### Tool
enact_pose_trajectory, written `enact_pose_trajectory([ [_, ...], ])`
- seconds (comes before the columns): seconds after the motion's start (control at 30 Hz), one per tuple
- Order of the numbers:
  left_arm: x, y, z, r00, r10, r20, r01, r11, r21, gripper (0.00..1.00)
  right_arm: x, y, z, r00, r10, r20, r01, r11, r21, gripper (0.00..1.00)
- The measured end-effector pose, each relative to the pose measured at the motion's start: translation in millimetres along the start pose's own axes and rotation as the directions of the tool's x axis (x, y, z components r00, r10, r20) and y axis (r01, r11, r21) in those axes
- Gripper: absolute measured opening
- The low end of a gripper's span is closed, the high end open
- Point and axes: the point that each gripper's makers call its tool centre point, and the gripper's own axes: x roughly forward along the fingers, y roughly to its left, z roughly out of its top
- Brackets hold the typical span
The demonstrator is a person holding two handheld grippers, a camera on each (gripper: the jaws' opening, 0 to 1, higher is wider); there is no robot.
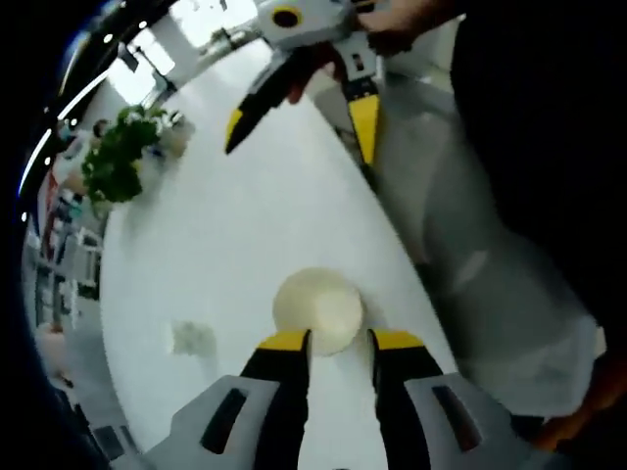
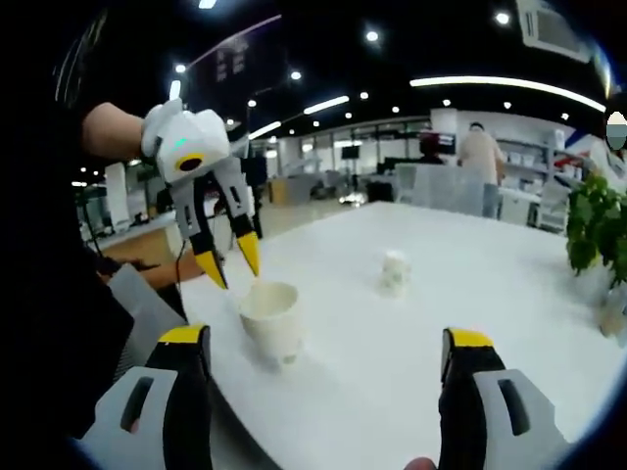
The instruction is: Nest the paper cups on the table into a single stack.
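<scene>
Jaws of the left gripper stand slightly apart just above the rim of the near paper cup, not clamped on it; in the right gripper view the same left gripper hangs tips-down over that cup, which stands upright and mouth-up near the worktop's near left edge. Jaws of the right gripper are spread wide with nothing between them, and it also shows from the left gripper view, far off over the worktop, likewise spread. A second paper cup stands well apart from the first, farther in on the white worktop; in the left gripper view it is a blurred pale shape. A leafy green plant sits at the far right edge. Beyond lie an office with ceiling lights and a standing person.
</scene>
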Motion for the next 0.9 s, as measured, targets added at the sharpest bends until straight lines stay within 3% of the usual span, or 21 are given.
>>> enact_pose_trajectory([
  [0.2,-8.8,-0.8,-6.9,0.998,0.039,0.048,-0.034,0.994,-0.099,0.27,3.0,-1.6,6.2,1.0,0.007,0.0,-0.007,1.0,-0.014,0.95],
  [0.3,-14.0,0.5,-15.3,0.995,0.072,0.065,-0.06,0.982,-0.181,0.29,5.6,-3.3,6.7,1.0,0.014,-0.007,-0.014,1.0,-0.015,0.95],
  [0.5,-20.8,6.2,-29.2,0.982,0.154,0.107,-0.107,0.931,-0.349,0.35,8.9,-4.8,16.2,1.0,0.025,0.011,-0.025,1.0,-0.002,0.95],
  [0.67,-28.8,13.2,-35.3,0.964,0.231,0.13,-0.157,0.893,-0.421,0.43,11.8,-6.0,20.1,0.999,0.03,0.015,-0.03,1.0,-0.006,0.95],
  [0.8,-37.2,21.2,-41.8,0.938,0.309,0.154,-0.185,0.826,-0.532,0.52,11.9,-5.1,23.2,0.999,0.032,0.024,-0.032,0.999,0.004,0.95],
  [0.9,-40.0,22.2,-49.7,0.935,0.329,0.136,-0.206,0.811,-0.547,0.58,12.4,-4.1,19.6,0.999,0.032,0.015,-0.032,0.999,0.01,0.95],
])
